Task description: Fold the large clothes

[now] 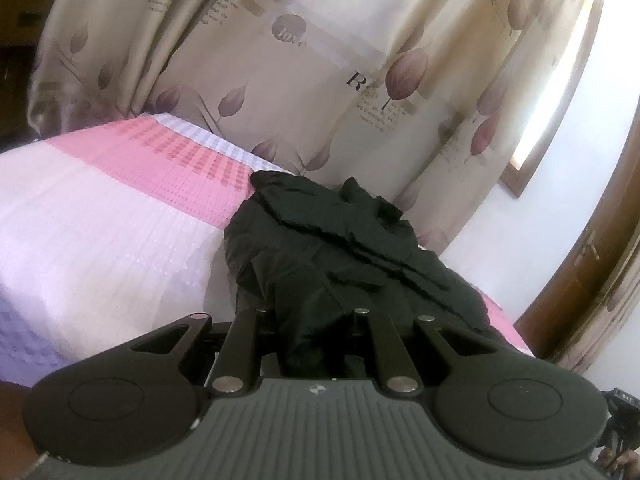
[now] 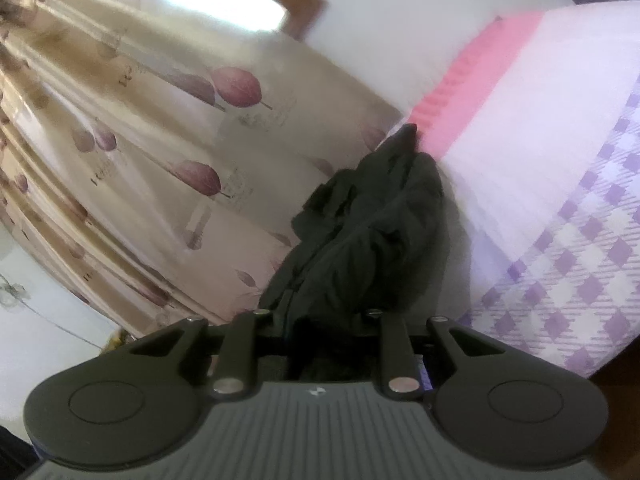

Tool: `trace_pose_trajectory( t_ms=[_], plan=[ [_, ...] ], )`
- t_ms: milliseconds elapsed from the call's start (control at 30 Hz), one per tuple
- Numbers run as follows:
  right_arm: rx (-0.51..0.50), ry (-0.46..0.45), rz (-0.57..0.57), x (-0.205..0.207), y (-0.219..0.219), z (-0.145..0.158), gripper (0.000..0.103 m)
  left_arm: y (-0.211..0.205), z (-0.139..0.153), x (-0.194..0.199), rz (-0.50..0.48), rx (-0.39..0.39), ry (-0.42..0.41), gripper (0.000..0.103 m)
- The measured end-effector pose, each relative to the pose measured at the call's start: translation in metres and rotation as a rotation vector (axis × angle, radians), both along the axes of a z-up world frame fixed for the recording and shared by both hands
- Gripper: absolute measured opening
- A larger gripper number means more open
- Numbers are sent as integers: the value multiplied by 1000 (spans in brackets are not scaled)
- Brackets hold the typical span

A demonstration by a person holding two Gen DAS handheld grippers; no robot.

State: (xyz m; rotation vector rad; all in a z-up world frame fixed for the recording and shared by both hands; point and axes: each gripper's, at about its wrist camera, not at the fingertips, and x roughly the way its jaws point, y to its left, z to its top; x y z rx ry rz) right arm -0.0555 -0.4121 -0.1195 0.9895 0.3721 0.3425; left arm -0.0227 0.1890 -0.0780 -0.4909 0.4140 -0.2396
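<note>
A black garment [image 1: 332, 248] lies bunched over the bed's far right side in the left wrist view, its near end drawn into my left gripper [image 1: 310, 316], which is shut on the cloth; the fingertips are buried under the folds. In the right wrist view the same black garment [image 2: 372, 224] rises in a crumpled ridge from my right gripper [image 2: 320, 320], also shut on a bunch of fabric. The cloth hides both pairs of fingertips. The bedspread [image 1: 100, 208], pink, white and lilac check, lies under the garment.
A cream curtain with purple tulip print [image 1: 280, 60] hangs close behind the bed, also the curtain [image 2: 140, 140] at the left of the right wrist view. A wooden door [image 1: 580, 272] stands at the right, with a bright window [image 2: 224, 4] beside the curtain.
</note>
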Motion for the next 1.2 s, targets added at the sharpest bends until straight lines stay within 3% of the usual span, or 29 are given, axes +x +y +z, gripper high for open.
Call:
trace_pose_trajectory(
  t_ms=[267,1200],
  plan=[
    [39,-33,13,11,-1,16,21,-3,20,9,-3,4,-31,15],
    [15,-140,35,85,-8,80,21,-16,79,69,24,11,-119,16]
  ],
)
